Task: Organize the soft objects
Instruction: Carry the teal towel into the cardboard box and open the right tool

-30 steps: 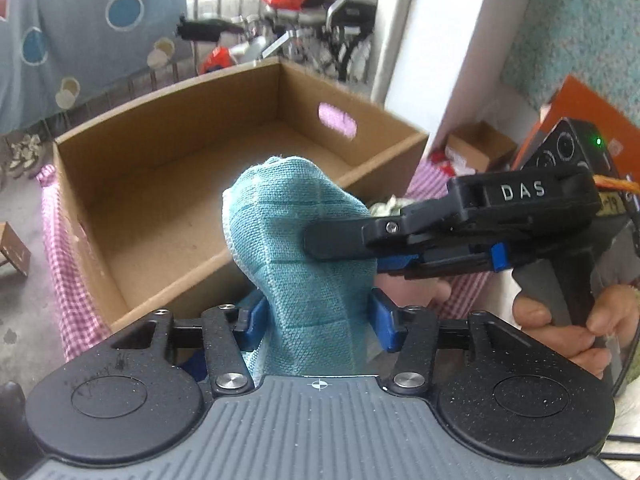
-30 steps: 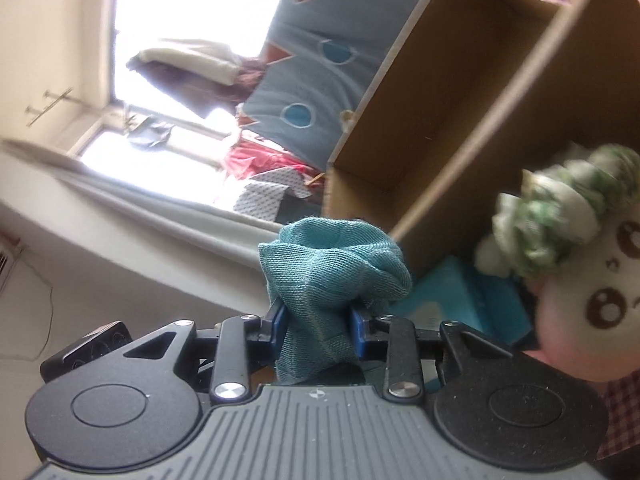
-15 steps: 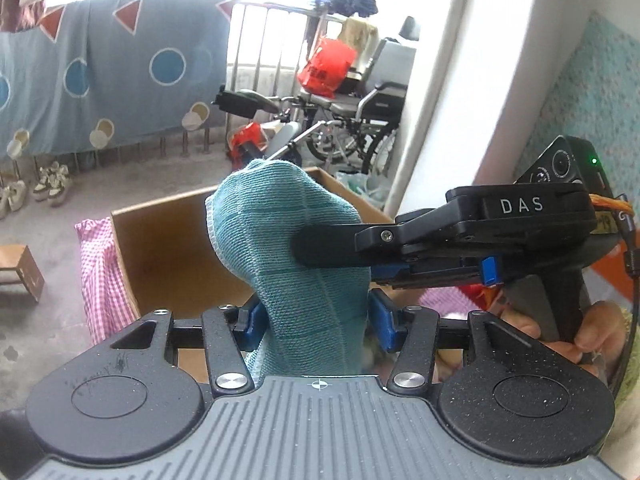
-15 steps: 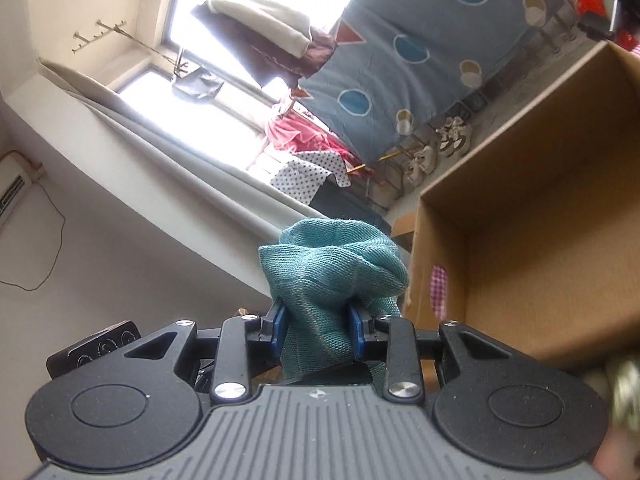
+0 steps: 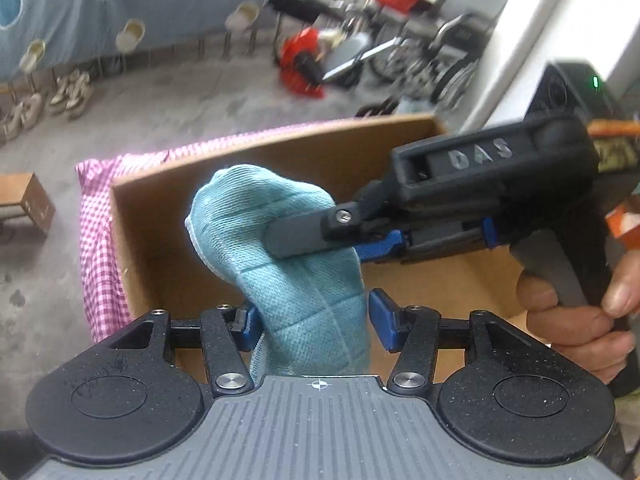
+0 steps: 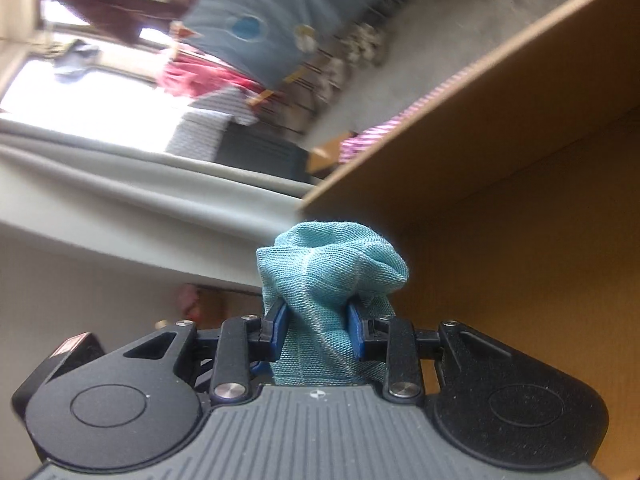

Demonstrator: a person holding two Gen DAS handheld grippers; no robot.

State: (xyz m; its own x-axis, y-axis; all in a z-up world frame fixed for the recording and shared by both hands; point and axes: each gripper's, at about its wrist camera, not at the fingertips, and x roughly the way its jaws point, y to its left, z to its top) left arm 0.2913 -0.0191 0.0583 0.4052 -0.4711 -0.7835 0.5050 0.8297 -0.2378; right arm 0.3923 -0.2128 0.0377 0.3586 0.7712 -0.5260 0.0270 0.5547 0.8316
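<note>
A teal woven cloth point(image 5: 292, 280) is bunched upright between both grippers, above the open cardboard box point(image 5: 148, 248). My left gripper point(image 5: 314, 322) is shut on the cloth's lower part, its blue pads against either side. My right gripper point(image 5: 288, 236) comes in from the right and pinches the cloth higher up; a hand point(image 5: 580, 320) holds its handle. In the right wrist view the right gripper point(image 6: 318, 322) is shut on the teal cloth point(image 6: 332, 264), with the box's wall point(image 6: 500, 160) close behind it.
The box stands on a pink checked tablecloth point(image 5: 96, 240) whose edge drops to a concrete floor. A small wooden stool point(image 5: 24, 204) is at the left. Shoes, a blue hanging sheet and wheelchairs lie beyond. The box's inside looks bare where it shows.
Both grippers have swung sideways together with the cloth still held. The plush toys have left the right wrist view, and the box wall now fills its right side.
</note>
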